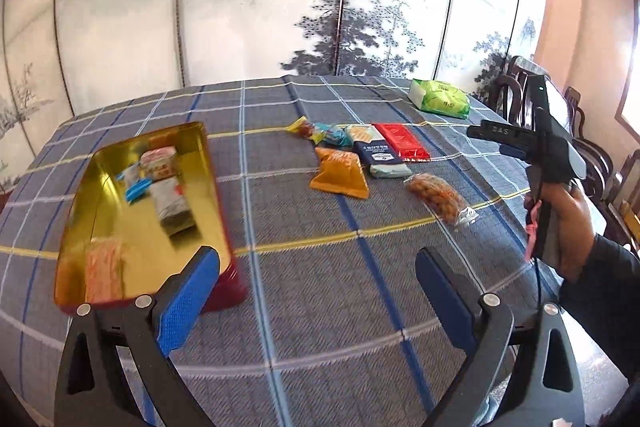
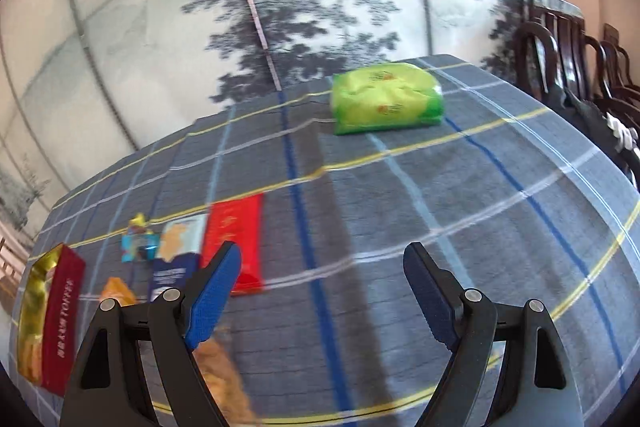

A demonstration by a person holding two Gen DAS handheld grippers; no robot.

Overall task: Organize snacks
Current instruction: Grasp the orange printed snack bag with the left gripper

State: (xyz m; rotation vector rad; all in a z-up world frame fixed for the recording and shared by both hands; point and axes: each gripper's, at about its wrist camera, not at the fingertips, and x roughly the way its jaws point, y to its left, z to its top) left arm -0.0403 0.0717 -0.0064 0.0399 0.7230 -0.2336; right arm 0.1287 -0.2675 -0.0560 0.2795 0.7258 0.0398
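Left wrist: glossy gold rectangular tin [image 1: 100,187] holds crinkly wrapped snacks [image 1: 170,203]

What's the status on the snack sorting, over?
Left gripper and right gripper open, empty. Gold tin part-filled; red packet, others loose. Nothing blocking.

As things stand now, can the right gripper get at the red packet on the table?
Probably yes: the right gripper is open, holds nothing, and the red packet lies uncovered just beyond its left finger.
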